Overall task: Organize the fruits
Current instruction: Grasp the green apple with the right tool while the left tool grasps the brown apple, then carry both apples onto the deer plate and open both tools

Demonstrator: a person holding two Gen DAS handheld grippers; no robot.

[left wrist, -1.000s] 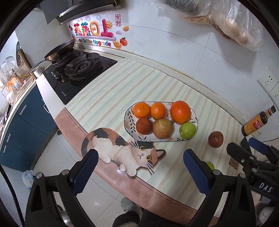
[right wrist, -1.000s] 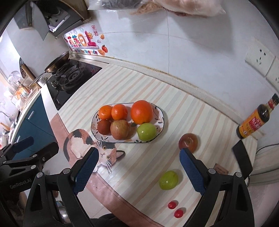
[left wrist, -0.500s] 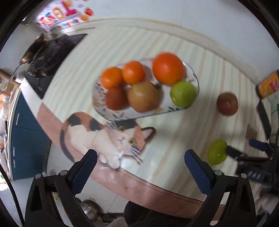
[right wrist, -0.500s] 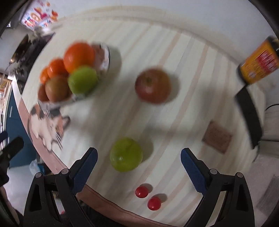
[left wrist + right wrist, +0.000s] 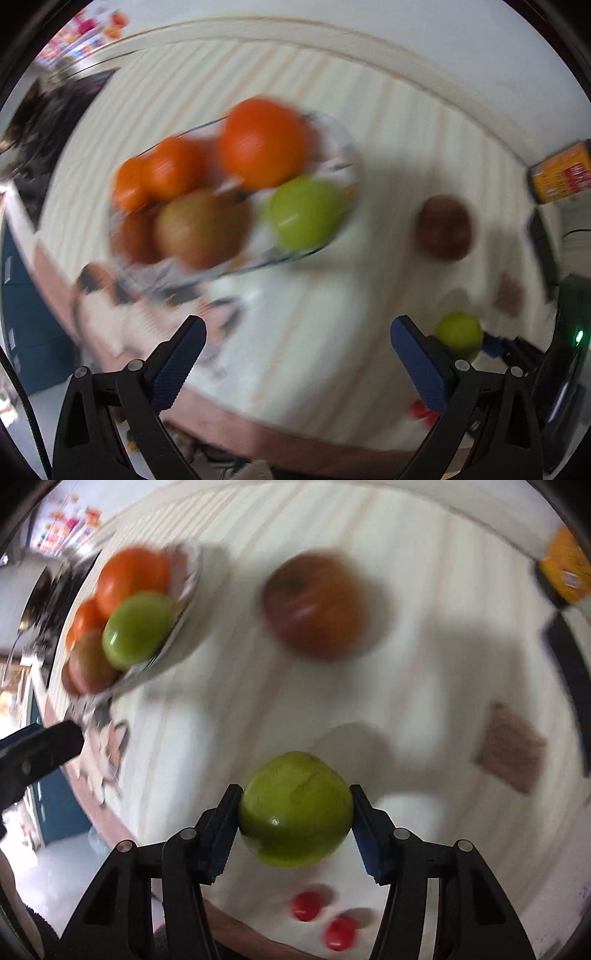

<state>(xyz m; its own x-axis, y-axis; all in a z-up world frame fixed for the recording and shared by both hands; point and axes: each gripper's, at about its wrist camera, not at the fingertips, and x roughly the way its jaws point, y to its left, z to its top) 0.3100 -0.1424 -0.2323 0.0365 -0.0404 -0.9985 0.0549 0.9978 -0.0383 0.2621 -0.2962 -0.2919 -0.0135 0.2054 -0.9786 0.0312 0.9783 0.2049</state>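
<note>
My right gripper [image 5: 295, 812] is shut on a green apple [image 5: 295, 812]; both pads touch its sides. The same apple shows in the left wrist view [image 5: 458, 332], between the right gripper's fingers. A red apple [image 5: 314, 605] lies loose on the striped mat beyond it, also in the left wrist view [image 5: 445, 227]. Two small red tomatoes [image 5: 308, 906] lie near the counter's front edge. The oval fruit plate [image 5: 340, 147] holds oranges [image 5: 264, 142], a green apple [image 5: 304, 212] and brownish apples [image 5: 201, 229]. My left gripper [image 5: 295, 354] is open and empty, in front of the plate.
A sauce bottle [image 5: 561, 179] stands at the far right by the wall. A dark flat object [image 5: 570, 657] and a brown card [image 5: 511, 753] lie right of the fruit. The stove [image 5: 44, 125] is at far left. The cat-shaped mat [image 5: 122, 310] overhangs the counter edge.
My right gripper moved down onto the loose green apple and closed on it. My left gripper moved closer to the counter and plate, staying open.
</note>
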